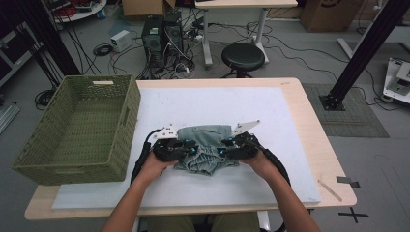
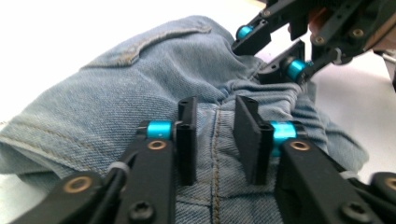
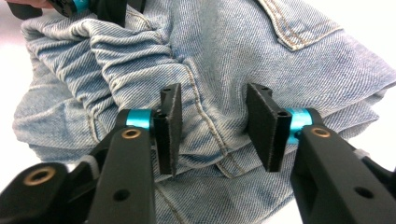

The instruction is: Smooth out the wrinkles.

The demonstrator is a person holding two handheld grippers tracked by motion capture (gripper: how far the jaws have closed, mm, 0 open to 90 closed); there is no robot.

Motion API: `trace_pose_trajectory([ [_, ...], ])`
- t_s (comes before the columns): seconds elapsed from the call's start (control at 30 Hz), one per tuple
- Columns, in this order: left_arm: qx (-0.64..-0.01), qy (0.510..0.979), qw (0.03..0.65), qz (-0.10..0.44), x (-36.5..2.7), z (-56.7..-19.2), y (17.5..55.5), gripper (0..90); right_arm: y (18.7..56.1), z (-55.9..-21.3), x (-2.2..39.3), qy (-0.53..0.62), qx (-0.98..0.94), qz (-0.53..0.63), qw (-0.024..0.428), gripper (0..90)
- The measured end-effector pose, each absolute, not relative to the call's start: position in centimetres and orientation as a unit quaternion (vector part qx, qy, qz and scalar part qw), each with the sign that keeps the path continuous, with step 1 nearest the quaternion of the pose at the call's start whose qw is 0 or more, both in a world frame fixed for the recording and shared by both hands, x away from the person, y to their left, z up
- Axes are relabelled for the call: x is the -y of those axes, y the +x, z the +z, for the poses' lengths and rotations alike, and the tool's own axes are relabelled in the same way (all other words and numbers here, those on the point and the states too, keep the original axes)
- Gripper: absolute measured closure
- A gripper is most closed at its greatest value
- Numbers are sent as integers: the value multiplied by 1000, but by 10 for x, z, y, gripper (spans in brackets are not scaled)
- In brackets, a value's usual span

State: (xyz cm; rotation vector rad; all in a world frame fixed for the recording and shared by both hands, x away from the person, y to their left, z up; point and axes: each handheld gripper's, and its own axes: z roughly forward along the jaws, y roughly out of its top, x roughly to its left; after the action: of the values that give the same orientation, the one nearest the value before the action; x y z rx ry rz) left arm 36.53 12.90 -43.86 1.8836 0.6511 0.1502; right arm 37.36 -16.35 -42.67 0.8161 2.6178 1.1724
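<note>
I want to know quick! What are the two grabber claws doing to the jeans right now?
Left gripper: jaws apart, folded light-blue denim garment between them; grip cannot be told.
Right gripper: jaws apart astride a denim seam; grip cannot be told.

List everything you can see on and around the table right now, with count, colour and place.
Denim garment: one, light blue, folded, at the near middle of the mat.
Mat: one, white, covering the tabletop.
Table: one, light wood.
Basket: one, olive green, woven, at the table's left edge.
Stool: one, black, on the floor beyond the table.
Computer towers: two, black, on the floor among cables.
Left gripper: one, black with blue parts, jaws astride a denim fold.
Right gripper: one, same colours, jaws astride the garment's seam.
Forearms: two, entering from the bottom.
</note>
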Motion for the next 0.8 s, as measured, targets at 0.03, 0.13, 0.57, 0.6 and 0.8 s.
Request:
trace_pose_trajectory([
  [0.03,-276,789,544,65,-128,-437,365,661,373,-426,164,273,-873,394,85,534],
  [0.13,-284,775,559,74,-129,-430,366,555,374,-421,169,283,-862,412,86,468],
  [0.57,-328,731,580,148,-156,-405,368,273,370,-397,201,309,-819,459,148,275],
  [0.6,-332,728,580,152,-158,-404,368,266,369,-397,202,312,-819,458,149,268],
  [0.8,-336,725,577,168,-164,-400,367,261,371,-392,216,320,-814,455,167,230],
])
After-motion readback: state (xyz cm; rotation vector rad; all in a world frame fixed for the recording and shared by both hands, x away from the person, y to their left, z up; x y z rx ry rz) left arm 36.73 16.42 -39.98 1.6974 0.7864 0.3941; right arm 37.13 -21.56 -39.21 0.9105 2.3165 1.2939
